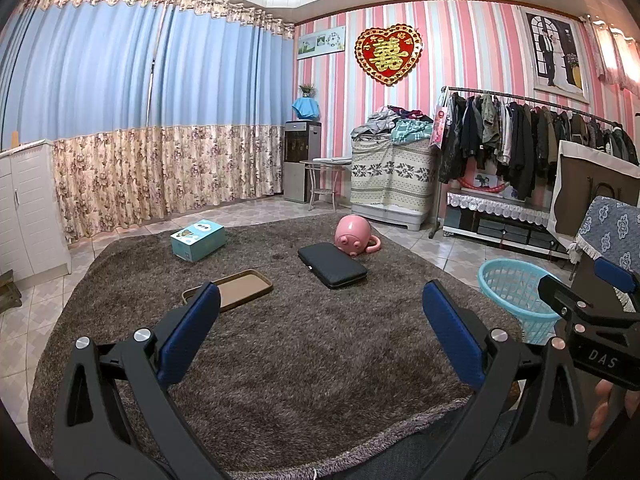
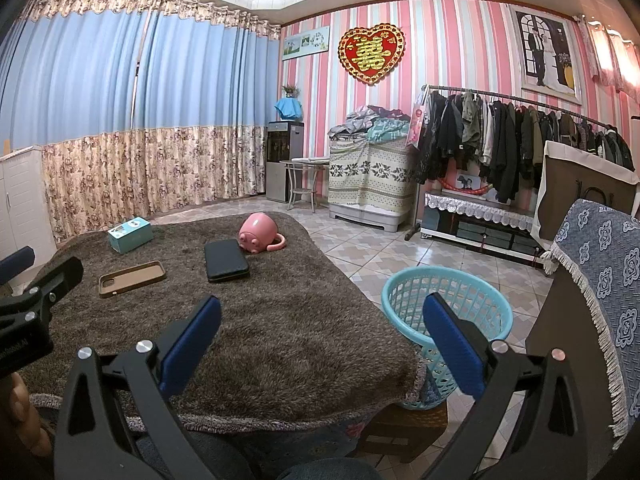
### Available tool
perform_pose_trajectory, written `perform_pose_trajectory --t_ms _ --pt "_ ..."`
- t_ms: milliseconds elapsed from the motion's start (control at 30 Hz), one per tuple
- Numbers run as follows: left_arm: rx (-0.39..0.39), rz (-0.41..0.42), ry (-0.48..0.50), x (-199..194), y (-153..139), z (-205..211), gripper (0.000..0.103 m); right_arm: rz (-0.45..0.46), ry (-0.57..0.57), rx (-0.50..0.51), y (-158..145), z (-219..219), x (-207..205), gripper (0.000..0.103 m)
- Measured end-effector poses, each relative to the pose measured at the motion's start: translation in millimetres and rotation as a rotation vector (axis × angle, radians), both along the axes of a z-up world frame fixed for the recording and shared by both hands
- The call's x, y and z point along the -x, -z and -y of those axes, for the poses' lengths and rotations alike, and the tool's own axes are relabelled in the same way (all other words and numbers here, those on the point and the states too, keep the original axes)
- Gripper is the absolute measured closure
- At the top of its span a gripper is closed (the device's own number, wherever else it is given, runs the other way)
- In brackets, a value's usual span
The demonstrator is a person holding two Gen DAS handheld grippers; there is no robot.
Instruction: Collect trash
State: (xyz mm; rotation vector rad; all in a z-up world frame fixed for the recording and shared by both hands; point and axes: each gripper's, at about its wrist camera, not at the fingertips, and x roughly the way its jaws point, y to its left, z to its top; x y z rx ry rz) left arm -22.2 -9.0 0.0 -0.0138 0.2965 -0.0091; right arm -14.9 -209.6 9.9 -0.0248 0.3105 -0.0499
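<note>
A shaggy brown-covered surface (image 1: pixel 280 340) holds a teal box (image 1: pixel 198 239), a brown phone case (image 1: pixel 236 289), a black flat case (image 1: pixel 332 265) and a tipped pink pig-faced mug (image 1: pixel 354 234). The same items show in the right wrist view: the box (image 2: pixel 130 234), the phone case (image 2: pixel 132 278), the black case (image 2: pixel 225 260) and the mug (image 2: pixel 259 234). A light blue plastic basket (image 2: pixel 444 312) stands to the right of the surface; its rim also shows in the left wrist view (image 1: pixel 516 292). My left gripper (image 1: pixel 320 328) is open and empty above the near part. My right gripper (image 2: pixel 320 336) is open and empty near the basket.
A chair back with a blue patterned cloth (image 2: pixel 608 280) stands at the right. A clothes rack (image 1: pixel 532 136), a covered cabinet (image 1: pixel 390 172) and a water dispenser (image 1: pixel 300 160) line the far wall. A white cupboard (image 1: pixel 28 208) stands at the left. The floor is tiled (image 2: pixel 400 240).
</note>
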Motion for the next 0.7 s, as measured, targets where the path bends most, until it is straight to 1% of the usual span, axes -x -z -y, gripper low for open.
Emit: perform_pose_trajectory --t_ms 700 --pt "0.000 0.001 -0.001 0.2 0.8 -0.1 0.005 0.002 0.000 0.000 -1.2 0.0 0.7 0.004"
